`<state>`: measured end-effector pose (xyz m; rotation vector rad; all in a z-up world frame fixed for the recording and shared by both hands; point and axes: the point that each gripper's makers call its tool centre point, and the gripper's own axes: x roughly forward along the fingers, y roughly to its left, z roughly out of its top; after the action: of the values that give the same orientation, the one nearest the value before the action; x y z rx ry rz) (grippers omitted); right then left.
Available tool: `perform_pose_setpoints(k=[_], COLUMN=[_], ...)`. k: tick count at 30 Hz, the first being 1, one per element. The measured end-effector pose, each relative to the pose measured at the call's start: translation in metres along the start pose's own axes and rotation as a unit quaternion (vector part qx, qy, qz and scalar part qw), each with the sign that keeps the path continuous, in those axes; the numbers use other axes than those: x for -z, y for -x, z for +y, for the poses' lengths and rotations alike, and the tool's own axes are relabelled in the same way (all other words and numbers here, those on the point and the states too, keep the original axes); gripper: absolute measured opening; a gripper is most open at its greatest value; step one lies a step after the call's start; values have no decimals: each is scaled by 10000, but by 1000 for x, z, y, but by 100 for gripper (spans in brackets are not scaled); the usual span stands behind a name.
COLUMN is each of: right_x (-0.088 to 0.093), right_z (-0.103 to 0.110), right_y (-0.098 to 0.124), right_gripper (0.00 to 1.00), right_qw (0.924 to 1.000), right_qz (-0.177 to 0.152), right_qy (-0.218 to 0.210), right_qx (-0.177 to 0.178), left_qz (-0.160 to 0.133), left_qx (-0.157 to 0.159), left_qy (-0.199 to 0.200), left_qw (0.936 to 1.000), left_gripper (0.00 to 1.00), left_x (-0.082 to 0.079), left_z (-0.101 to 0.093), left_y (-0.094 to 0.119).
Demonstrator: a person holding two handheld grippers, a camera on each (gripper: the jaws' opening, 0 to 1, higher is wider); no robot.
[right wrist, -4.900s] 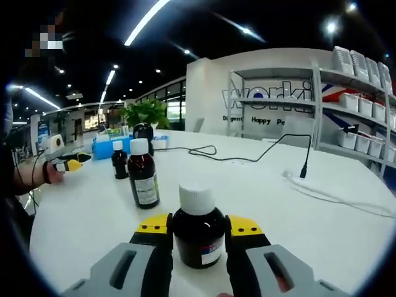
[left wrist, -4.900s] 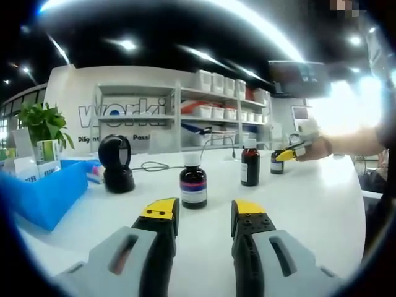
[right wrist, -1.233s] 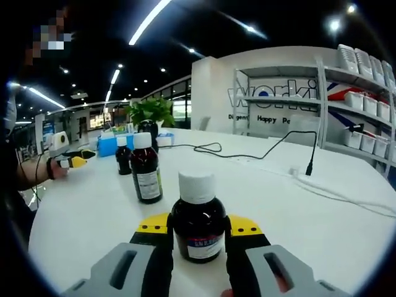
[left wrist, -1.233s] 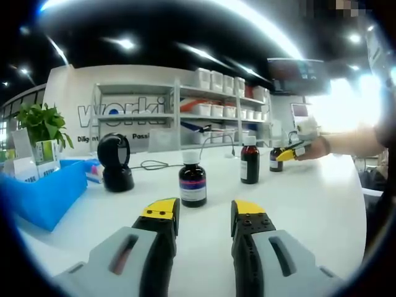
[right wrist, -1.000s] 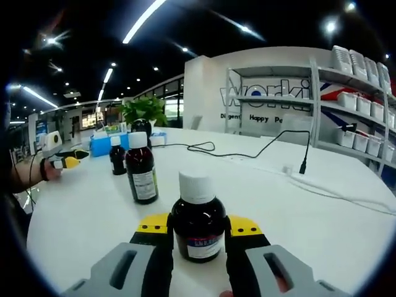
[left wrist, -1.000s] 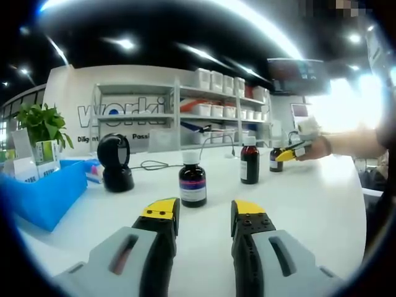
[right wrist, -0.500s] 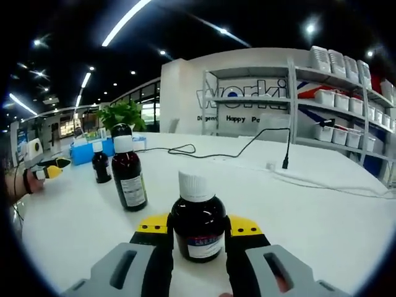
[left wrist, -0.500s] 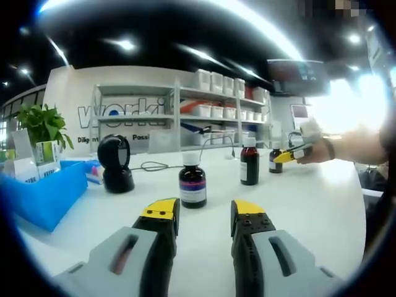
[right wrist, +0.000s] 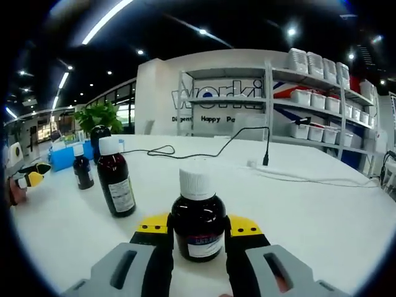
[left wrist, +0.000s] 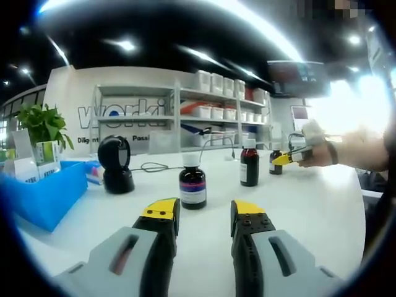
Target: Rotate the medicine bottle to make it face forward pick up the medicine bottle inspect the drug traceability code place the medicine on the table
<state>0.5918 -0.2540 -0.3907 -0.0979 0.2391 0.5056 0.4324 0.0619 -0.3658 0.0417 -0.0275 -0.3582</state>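
Brown glass medicine bottle (right wrist: 198,224), white cap, clamped upright between right gripper (right wrist: 198,226) jaws on white table (right wrist: 322,216). Left gripper (left wrist: 204,211): jaws parted, holding nothing, facing second bottle (left wrist: 193,186).

- The left tool (left wrist: 204,213) has two grey moulded bodies, each with a long slot in its upper face.
- Its jaws are black bars with yellow caps at the tips.
- The right tool (right wrist: 198,226) is built the same: grey bodies with slots, black jaws, yellow caps.
- In the left gripper view the right tool (left wrist: 286,158) shows a yellow tip and a pale housing, held by a hand (left wrist: 315,154).
- A dark band sits on the wrist of this hand.
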Motion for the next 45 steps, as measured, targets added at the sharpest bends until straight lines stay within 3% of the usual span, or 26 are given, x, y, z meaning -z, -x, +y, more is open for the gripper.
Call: perform_pose_setpoints(k=[7, 11, 18, 25, 28, 34, 38, 42, 45], right_x=[1, -1, -9, -8, -8, -14, -20, -12, -9], right_z=[-1, 8, 6, 2, -1, 1, 8, 9, 8], right_y=[-1, 0, 5, 2, 1, 0, 2, 2, -1], right_gripper=[29, 46, 46, 45, 42, 42, 41, 40, 36], right_qw=[9999, 9989, 9943, 9844, 9829, 9763, 9653, 9552, 9530], right_qz=[64, 49, 29, 212, 348, 319, 127, 304, 363], right_qy=[-44, 81, 231, 628, 561, 495, 663, 1089, 1113], right_qx=[-135, -454, -1038, -1629, -1721, -2083, -2523, -2737, -2795], left_qz=[1, 12, 10, 9, 9, 15, 20, 21, 24], left_qx=[-2, 4, -6, 7, -4, -8, 2, -4, -4], left_qy=[1, 9, 8, 7, 1, 2, 0, 8, 8], left_qw=[10000, 10000, 10000, 10000, 10000, 10000, 10000, 10000, 10000], left_gripper=[26, 26, 26, 26, 26, 26, 26, 26, 26], left_x=[0, 1, 1, 0, 0, 1, 1, 1, 1], left_z=[0, 1, 1, 0, 1, 1, 1, 1, 1], left_y=[0, 0, 0, 0, 0, 0, 0, 0, 0])
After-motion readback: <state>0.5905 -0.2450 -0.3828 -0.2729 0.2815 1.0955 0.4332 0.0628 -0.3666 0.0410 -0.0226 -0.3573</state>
